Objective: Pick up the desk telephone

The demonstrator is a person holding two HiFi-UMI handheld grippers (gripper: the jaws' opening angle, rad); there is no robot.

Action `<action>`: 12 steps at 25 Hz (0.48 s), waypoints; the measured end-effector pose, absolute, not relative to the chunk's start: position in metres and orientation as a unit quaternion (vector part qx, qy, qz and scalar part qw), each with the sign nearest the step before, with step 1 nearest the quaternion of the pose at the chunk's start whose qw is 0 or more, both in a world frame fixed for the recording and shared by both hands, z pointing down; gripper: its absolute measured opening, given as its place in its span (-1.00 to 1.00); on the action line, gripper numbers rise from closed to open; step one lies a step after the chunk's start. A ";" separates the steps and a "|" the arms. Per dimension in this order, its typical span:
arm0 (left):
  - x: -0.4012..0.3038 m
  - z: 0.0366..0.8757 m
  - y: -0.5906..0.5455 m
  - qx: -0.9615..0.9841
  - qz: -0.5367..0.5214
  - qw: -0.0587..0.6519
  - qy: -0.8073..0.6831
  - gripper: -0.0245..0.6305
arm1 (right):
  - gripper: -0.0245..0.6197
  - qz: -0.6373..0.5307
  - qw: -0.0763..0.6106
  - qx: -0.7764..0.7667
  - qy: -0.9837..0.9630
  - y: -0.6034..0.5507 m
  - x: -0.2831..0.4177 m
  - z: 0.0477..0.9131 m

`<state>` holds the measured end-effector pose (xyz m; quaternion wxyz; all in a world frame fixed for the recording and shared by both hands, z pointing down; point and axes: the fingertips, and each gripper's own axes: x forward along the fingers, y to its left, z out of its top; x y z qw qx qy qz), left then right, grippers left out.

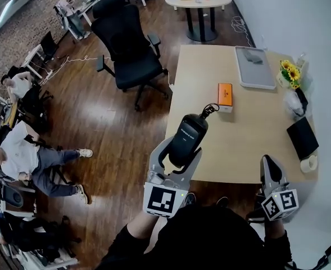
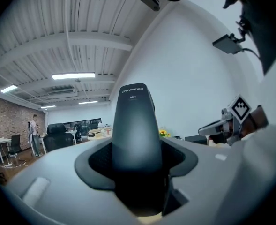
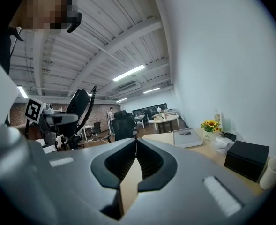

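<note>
The black telephone handset point(image 1: 186, 135) is in the air over the near edge of the wooden desk point(image 1: 204, 66), its coiled cord point(image 1: 211, 109) trailing from the top end. My left gripper point(image 1: 176, 155) is shut on the handset, with a jaw on each side of its middle. In the left gripper view the handset point(image 2: 135, 125) stands upright between the jaws and fills the centre. My right gripper point(image 1: 270, 170) hangs at the desk's near right corner, shut, with nothing between its jaws point(image 3: 136, 142). No telephone base is visible.
On the desk lie an orange box point(image 1: 225, 97), a grey tray point(image 1: 254, 66), sunflowers point(image 1: 290, 72), a black box point(image 1: 302, 137) and a white roll point(image 1: 309, 163). A black office chair point(image 1: 126, 44) stands left of the desk, a round table point(image 1: 198, 1) beyond it. People sit at far left.
</note>
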<state>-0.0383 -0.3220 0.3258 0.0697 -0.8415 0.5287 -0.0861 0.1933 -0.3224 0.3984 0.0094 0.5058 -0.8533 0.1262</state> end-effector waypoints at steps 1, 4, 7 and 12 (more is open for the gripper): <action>-0.039 0.321 -0.320 -0.841 -0.082 0.073 0.530 -0.12 | -0.91 0.125 0.009 0.504 -0.854 -0.323 0.192 0.397; -0.042 0.311 -0.315 -0.837 -0.066 0.076 0.538 -0.12 | -0.91 0.121 0.007 0.501 -0.857 -0.322 0.189 0.393; -0.046 0.306 -0.313 -0.834 -0.049 0.069 0.545 -0.12 | -0.91 0.119 0.004 0.500 -0.858 -0.320 0.188 0.391; -0.048 0.310 -0.315 -0.836 -0.039 0.051 0.545 -0.12 | -0.92 0.115 0.003 0.502 -0.857 -0.319 0.191 0.390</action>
